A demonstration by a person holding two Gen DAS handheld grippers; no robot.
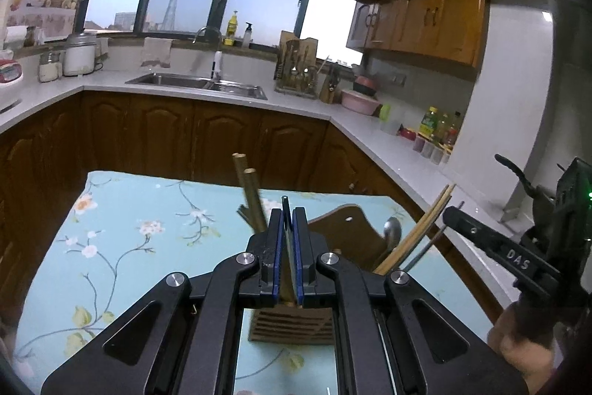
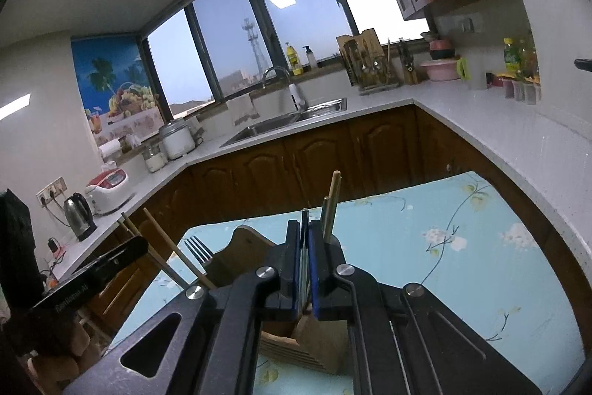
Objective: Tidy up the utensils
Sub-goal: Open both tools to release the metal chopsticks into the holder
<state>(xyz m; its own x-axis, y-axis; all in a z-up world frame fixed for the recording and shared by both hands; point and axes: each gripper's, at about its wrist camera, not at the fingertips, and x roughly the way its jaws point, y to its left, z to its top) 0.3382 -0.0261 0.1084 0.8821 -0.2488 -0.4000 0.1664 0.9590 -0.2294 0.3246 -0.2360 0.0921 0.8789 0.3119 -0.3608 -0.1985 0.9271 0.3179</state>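
A thin utensil is clamped in each narrow-jawed gripper, left (image 1: 288, 239) and right (image 2: 304, 258), above the wooden holder (image 1: 351, 232).

Wooden utensil holder (image 1: 355, 232) stands on the tabletop (image 1: 148, 232), directly beneath both hand-held grippers. Chopsticks (image 1: 418, 236) and a spoon (image 1: 392, 232) stand in it, leaning toward 1 o'clock. Sink (image 1: 196, 84) lies beyond at 11 o'clock.
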